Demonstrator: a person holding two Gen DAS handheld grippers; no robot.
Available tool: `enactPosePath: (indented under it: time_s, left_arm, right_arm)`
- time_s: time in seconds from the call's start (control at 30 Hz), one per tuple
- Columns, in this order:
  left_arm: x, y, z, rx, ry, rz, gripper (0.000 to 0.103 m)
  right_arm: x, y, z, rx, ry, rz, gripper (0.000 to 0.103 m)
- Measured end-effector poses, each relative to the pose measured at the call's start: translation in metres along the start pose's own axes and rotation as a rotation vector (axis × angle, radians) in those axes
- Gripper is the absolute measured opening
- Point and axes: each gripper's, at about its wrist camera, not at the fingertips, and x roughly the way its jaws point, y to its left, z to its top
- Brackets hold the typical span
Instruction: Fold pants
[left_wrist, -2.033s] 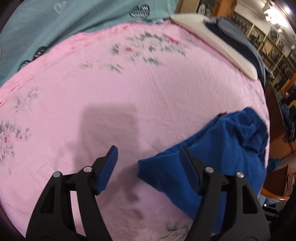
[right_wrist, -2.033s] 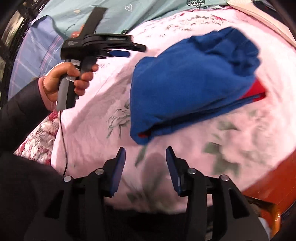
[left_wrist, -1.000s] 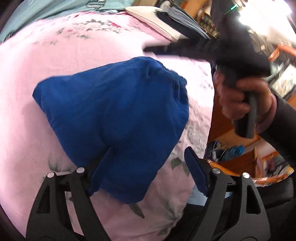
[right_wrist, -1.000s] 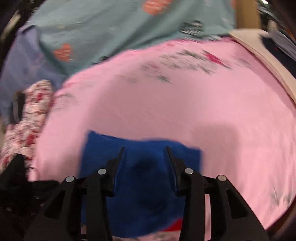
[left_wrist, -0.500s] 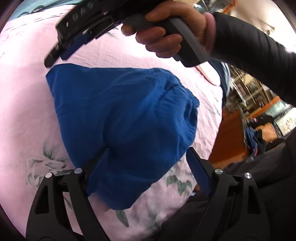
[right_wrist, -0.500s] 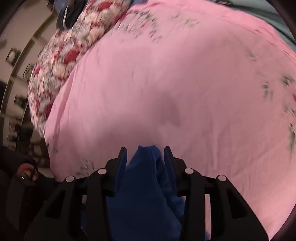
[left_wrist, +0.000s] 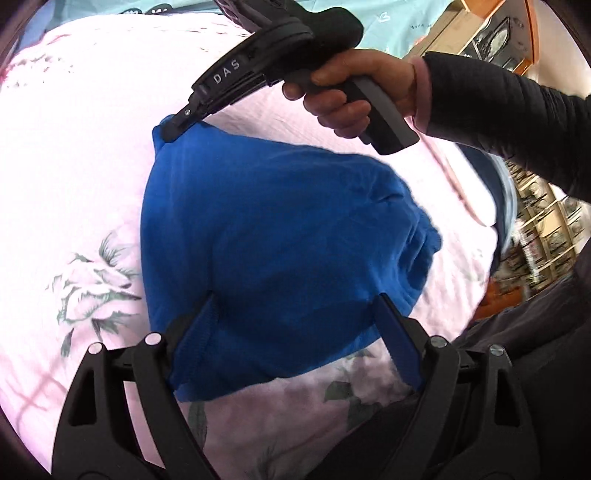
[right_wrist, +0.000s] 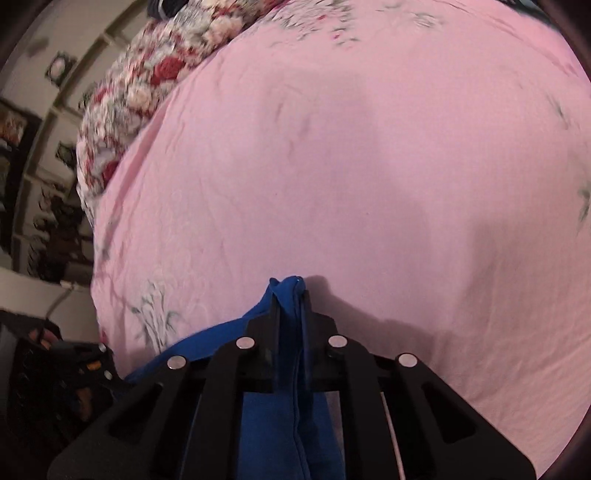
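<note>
While our left gripper (left_wrist: 295, 332) stands wide open over the near edge of the blue pants (left_wrist: 280, 236), holding nothing, our right gripper (right_wrist: 290, 295) has just closed its jaws on the far corner. We judge we are starting a fold: next we must grip the near edge too. The pants lie bunched on the pink bedsheet (right_wrist: 369, 166).

item: blue pants (left_wrist: 280, 236) | look: solid blue soft fabric, gathered waistband at one end | state: folded into a compact bundle, rumpled | place: lying on pink floral bedsheet (left_wrist: 74, 155) near the bed's edge | contact: far corner pinched between the right hand-held gripper (right_wrist: 290, 295) pads
</note>
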Motion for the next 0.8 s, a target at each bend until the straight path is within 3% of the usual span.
enactPosePath:
  time_s: [0.03,0.13,0.23,0.37,0.5,0.6,0.63,0.7,0.73,0.8]
  left_arm:
    - [0.002,-0.004,-0.001,0.028,-0.001,0.022,0.086]
    - [-0.006,-0.008,0.003,0.052,0.016,0.042,0.086]
    - [-0.031,0.003,0.017,-0.044,0.007,0.039,0.086]
    - [-0.058,0.002,0.036,-0.098,-0.091,-0.035,0.086]
    - [-0.028,-0.014,0.039,-0.039,-0.016,-0.065,0.086]
    - [-0.006,-0.019,0.021,0.038,-0.013,-0.020,0.086]
    - [-0.005,-0.022,0.018,0.070,-0.019,-0.019,0.086]
    - [-0.001,-0.038,0.013,0.172,0.005,0.053,0.086]
    - [-0.002,-0.045,0.016,0.201,0.022,0.071,0.086]
    - [-0.021,-0.048,0.027,0.188,0.043,0.070,0.086]
  right_arm:
    - [0.000,-0.002,0.000,0.011,-0.009,0.014,0.009]
    - [-0.015,0.000,-0.002,0.040,-0.021,-0.001,0.027]
    - [-0.070,0.012,-0.022,0.034,-0.170,-0.018,0.028]
    - [-0.135,0.030,-0.084,0.038,-0.317,0.094,0.028]
    - [-0.126,0.045,-0.139,0.046,-0.295,0.118,0.028]
    - [-0.093,0.027,-0.184,0.057,-0.228,-0.045,0.022]
    - [-0.082,0.013,-0.200,0.069,-0.248,-0.063,0.015]
    - [-0.086,-0.009,-0.213,0.190,-0.338,0.030,0.005]
    - [-0.089,-0.012,-0.214,0.232,-0.351,0.041,0.005]
    - [-0.109,0.006,-0.216,0.231,-0.425,-0.017,0.011]
